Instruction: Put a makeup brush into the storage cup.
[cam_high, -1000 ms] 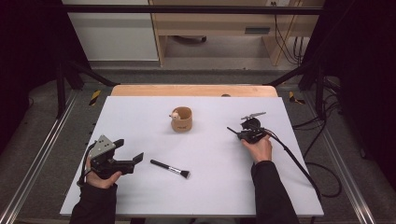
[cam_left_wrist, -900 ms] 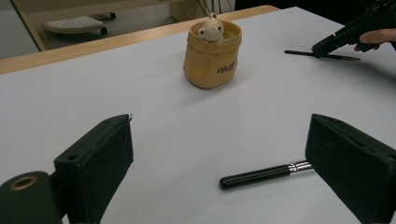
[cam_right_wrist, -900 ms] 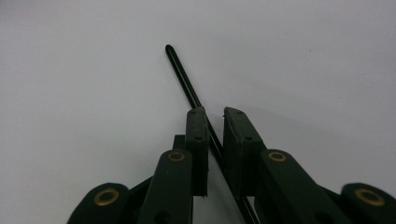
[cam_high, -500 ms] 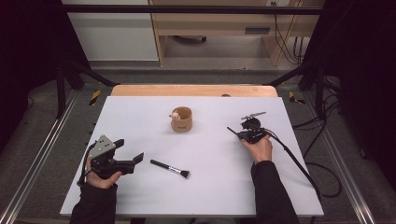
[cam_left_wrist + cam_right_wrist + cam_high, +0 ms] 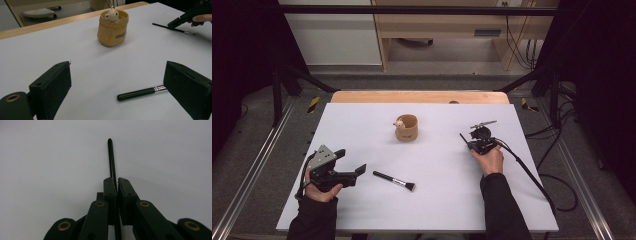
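My left gripper (image 5: pixel 350 161) rests on the white table (image 5: pixel 362 125) at the front left, jaws wide open and empty. Just to its right lies a black makeup brush (image 5: pixel 393 180) with a silver ferrule; in the left gripper view its handle (image 5: pixel 140 92) lies ahead, between the open jaws of that gripper (image 5: pixel 117 67). A tan cup (image 5: pixel 406 128) holding a small bear figure (image 5: pixel 111 13) stands mid-table. My right gripper (image 5: pixel 469 143) is shut on a thin black brush (image 5: pixel 111 157), held low over the table at the right. The cup (image 5: pixel 113 27) and the thin brush (image 5: pixel 172 28) appear far off.
A wooden strip (image 5: pixel 419 96) runs along the table's far edge. The right gripper's cable (image 5: pixel 532 175) trails off the right side. Metal frame rails (image 5: pixel 257 165) border the table. Wide bare surface lies between the cup and both grippers.
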`<state>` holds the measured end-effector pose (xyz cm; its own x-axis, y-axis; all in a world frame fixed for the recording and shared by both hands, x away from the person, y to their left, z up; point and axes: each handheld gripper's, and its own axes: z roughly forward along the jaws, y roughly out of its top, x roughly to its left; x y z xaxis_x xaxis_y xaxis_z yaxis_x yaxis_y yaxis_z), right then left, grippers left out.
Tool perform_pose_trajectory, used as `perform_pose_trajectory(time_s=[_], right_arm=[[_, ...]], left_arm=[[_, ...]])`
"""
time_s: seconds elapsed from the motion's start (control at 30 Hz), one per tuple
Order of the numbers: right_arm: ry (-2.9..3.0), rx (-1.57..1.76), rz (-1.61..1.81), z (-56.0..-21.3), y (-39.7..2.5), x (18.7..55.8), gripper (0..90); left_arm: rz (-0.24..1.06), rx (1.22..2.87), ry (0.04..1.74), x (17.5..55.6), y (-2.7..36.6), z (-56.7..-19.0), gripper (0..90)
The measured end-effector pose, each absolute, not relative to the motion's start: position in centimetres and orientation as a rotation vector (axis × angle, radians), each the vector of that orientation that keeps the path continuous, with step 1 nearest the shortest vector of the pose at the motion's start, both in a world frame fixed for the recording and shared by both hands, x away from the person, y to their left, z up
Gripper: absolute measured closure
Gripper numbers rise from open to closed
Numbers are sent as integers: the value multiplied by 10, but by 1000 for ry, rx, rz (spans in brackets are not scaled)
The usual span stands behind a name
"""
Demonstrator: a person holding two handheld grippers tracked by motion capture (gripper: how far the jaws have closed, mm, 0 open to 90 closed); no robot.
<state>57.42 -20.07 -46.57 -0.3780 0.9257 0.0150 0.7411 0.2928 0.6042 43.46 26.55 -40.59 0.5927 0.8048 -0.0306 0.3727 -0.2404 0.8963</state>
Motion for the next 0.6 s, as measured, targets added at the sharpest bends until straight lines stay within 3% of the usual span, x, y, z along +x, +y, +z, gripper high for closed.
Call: perform_pose_trajectory(time_s=[0.27,0.6], right_arm=[[2239,1532,764,-464,-201,573,850],[2271,1467,791,-447,-206,570,695]], left_arm=[[552,1844,952,435,265,-406,70],[550,1858,945,435,265,-406,70]])
